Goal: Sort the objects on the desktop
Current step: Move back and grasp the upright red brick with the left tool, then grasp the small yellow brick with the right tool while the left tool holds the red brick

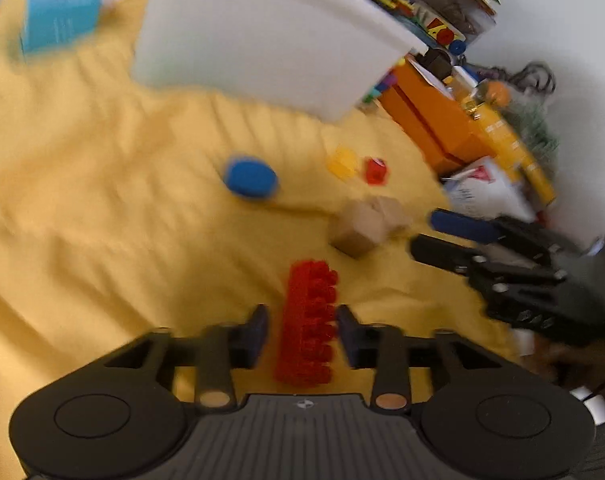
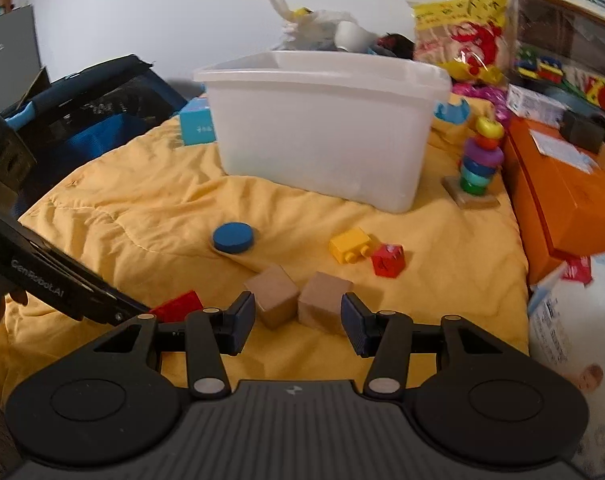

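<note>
The left gripper straddles the red studded brick on the yellow quilt, pads just clear (blurred): it may tip when squeezed. Right gripper, half-open and empty, could nudge the two wooden cubes.

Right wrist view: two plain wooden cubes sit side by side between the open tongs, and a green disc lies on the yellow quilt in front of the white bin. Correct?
Not quite. The disc is blue, not green, as the right wrist view shows. The rest holds: two wooden cubes sit between the open right tongs, on the yellow quilt before the white bin.
</note>
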`<control>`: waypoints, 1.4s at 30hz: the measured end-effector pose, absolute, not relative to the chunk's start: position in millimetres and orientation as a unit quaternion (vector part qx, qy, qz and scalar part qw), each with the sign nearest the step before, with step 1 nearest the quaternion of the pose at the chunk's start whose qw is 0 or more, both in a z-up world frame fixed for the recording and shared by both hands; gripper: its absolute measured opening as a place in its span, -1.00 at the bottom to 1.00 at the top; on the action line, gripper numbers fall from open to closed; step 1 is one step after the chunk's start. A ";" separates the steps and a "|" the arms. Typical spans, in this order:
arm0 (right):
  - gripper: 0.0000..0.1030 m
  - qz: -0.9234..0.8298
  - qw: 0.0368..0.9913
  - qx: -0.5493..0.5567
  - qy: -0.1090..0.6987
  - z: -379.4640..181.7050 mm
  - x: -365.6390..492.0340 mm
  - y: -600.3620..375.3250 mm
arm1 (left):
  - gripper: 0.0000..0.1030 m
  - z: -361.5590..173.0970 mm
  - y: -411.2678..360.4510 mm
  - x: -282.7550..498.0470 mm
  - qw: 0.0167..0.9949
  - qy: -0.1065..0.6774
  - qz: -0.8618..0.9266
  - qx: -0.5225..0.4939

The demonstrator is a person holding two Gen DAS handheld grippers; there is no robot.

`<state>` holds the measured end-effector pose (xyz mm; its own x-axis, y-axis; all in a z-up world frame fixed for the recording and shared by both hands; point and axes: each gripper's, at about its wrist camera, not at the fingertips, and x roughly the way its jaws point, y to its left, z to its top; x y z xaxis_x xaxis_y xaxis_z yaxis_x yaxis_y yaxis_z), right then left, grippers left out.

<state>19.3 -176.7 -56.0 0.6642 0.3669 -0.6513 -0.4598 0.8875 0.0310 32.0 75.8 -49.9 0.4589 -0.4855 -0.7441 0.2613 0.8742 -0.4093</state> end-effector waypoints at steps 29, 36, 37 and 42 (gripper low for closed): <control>-0.27 0.114 0.867 0.169 0.454 -94.2 139.8 -187.7 | -0.34 -48.6 30.3 15.1 0.863 0.450 -0.224 0.043; -0.45 0.176 0.892 0.051 0.414 -73.6 124.1 -171.4 | -0.34 -50.2 31.0 14.5 0.864 0.448 -0.222 0.052; -0.45 0.182 0.899 0.016 0.397 -63.5 114.4 -169.8 | -0.34 -50.3 30.1 14.3 0.864 0.448 -0.221 0.056; -0.45 0.181 0.910 -0.121 0.352 -34.8 67.5 -178.8 | -0.33 -51.1 29.4 15.3 0.865 0.449 -0.217 0.060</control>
<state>67.5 -178.8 -34.8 0.6867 0.2448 -0.6844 -0.4156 0.9047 -0.0934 15.3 29.4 -51.1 0.5022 -0.3217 -0.8027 0.4302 0.8981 -0.0908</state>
